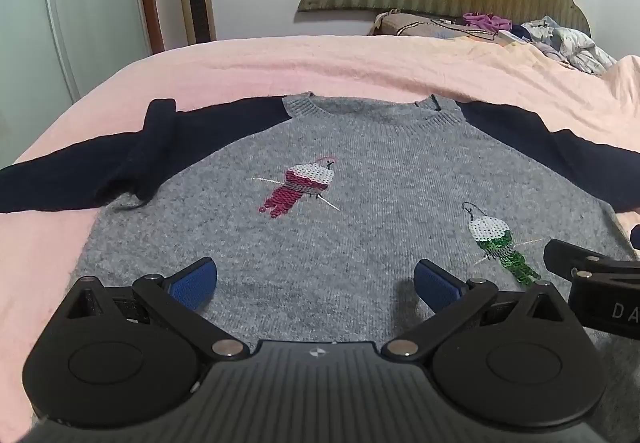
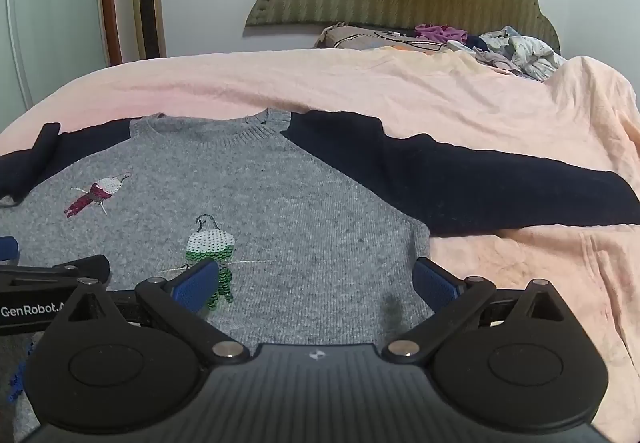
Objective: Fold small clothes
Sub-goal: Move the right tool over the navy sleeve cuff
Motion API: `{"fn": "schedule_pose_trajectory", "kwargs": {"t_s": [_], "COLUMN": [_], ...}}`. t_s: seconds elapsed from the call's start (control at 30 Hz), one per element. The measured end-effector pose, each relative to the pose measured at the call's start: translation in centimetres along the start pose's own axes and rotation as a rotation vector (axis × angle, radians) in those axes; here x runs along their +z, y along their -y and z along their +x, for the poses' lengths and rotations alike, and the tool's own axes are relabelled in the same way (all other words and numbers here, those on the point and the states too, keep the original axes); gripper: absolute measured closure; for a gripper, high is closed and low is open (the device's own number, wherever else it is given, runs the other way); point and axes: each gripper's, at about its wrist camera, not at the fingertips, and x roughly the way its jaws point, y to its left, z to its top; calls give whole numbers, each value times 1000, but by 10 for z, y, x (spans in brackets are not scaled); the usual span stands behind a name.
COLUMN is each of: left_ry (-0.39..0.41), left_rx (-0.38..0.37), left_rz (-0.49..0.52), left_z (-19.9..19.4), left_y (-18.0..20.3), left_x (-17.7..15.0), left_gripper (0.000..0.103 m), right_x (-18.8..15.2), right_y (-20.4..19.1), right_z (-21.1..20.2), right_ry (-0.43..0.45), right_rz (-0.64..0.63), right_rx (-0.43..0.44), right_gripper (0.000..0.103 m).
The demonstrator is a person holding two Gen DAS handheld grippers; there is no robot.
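The left gripper [image 1: 316,285] and the right gripper [image 2: 316,285], both wide and holding nothing, hover over the sweater's near hem. The sweater [image 1: 360,179] lies flat on the bed [image 1: 280,63], sleeves spread left-right; its right sleeve [image 2: 460,179] is nearer the right gripper.

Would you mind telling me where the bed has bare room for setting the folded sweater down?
Bare pink blanket lies between the sweater collar and the headboard, and right of the hem below the navy right sleeve. It is crowded at the clothes pile by the headboard.
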Motion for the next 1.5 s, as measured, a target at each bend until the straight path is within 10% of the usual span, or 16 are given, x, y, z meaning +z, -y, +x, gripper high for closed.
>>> {"fn": "schedule_pose_trajectory", "kwargs": {"t_s": [0.77, 1.5], "left_ry": [28, 71], "left_rx": [-106, -34], "left_rz": [-8, 45], "left_z": [-1, -4], "left_y": [21, 26], "left_x": [5, 11], "left_gripper": [0, 0], "right_x": [15, 21], "right_y": [62, 132], "right_z": [-2, 5], "right_ry": [34, 57], "right_rz": [97, 164], "right_rx": [-48, -168], "right_gripper": [0, 0]}}
